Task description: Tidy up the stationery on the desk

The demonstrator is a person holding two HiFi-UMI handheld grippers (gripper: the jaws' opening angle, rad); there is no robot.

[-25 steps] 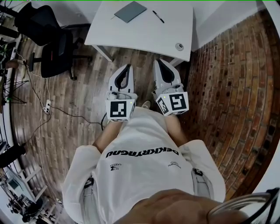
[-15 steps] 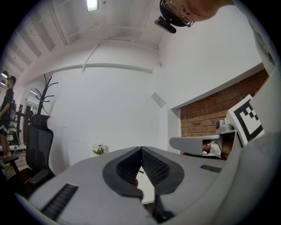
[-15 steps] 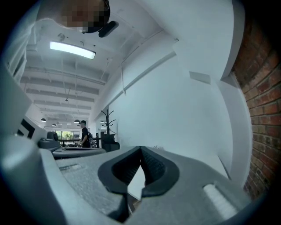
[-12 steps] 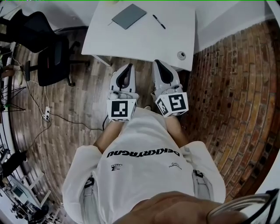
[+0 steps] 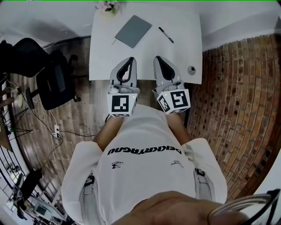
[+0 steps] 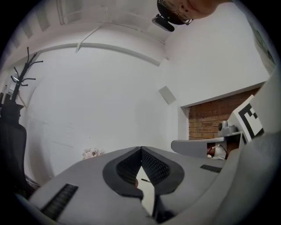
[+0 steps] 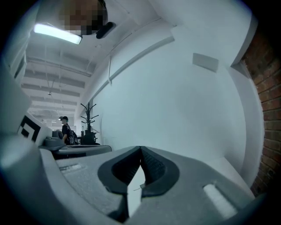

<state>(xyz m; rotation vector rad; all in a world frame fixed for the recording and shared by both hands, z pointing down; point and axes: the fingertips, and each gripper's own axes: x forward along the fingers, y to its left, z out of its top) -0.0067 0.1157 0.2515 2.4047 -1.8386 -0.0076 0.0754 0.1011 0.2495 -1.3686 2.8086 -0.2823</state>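
A white desk [image 5: 184, 48] stands ahead of me in the head view. On it lie a grey notebook [image 5: 133, 30] and, to its right, a black pen [image 5: 166, 35]. A small round object [image 5: 191, 70] sits near the desk's front right corner. My left gripper [image 5: 130, 59] and right gripper [image 5: 157, 58] are held side by side over the desk's front edge, both shut and empty. In the left gripper view the tips of that gripper [image 6: 141, 149] meet, and the pen [image 6: 146, 180] shows as a thin dark line through the gap below. The right gripper's [image 7: 140, 148] tips meet too.
A black office chair [image 5: 48, 74] stands left of the desk, with cables [image 5: 52, 132] on the wooden floor below it. A brick surface [image 5: 237, 88] runs along the right. Pink flowers [image 5: 107, 6] sit at the desk's far edge. A person [image 7: 66, 129] and a coat rack [image 7: 89, 118] are far off.
The desk has come much closer in the head view. Both grippers, earlier over the wooden floor short of it, now reach over its front edge. Their jaws look the same.
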